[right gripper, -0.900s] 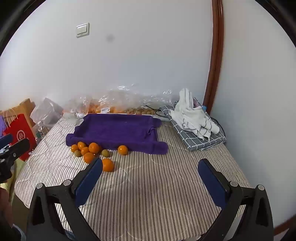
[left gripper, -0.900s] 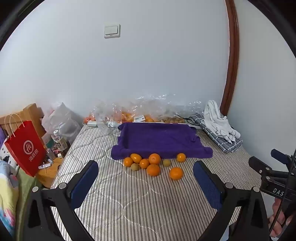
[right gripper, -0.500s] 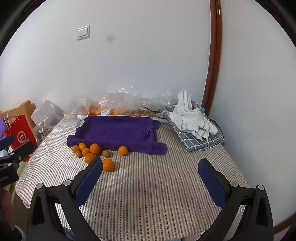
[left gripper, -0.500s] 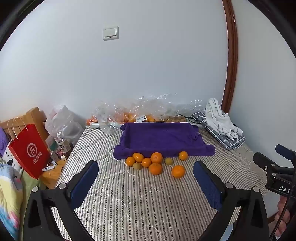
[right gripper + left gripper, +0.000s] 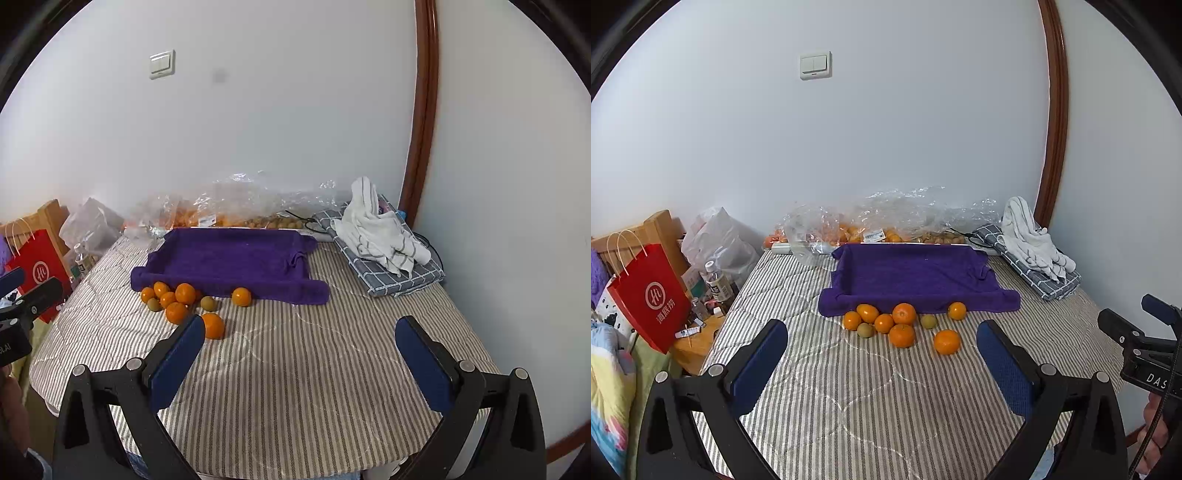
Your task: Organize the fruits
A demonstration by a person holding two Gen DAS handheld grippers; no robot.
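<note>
Crinkled plastic bags (image 5: 886, 218) blurring fruit inside

The bed cover (image 5: 849, 406) is grey-and-white striped, with a fine herringbone weave and pale quilted curves. A deep purple towel (image 5: 916, 277) lies toward its far edge. Before it sit bright orange mandarins (image 5: 902, 335) and two dull olive-green fruits (image 5: 865, 329) (one paler, yellowish). At the far right corner, a folded grey cloth with a white grid (image 5: 1049, 284) carries a white towel with thin grey stripes (image 5: 1030, 236). Off the left edge stands a red paper bag (image 5: 652, 299) with a white logo. Both tools have black frames and dark blue pads (image 5: 177, 360).
</note>
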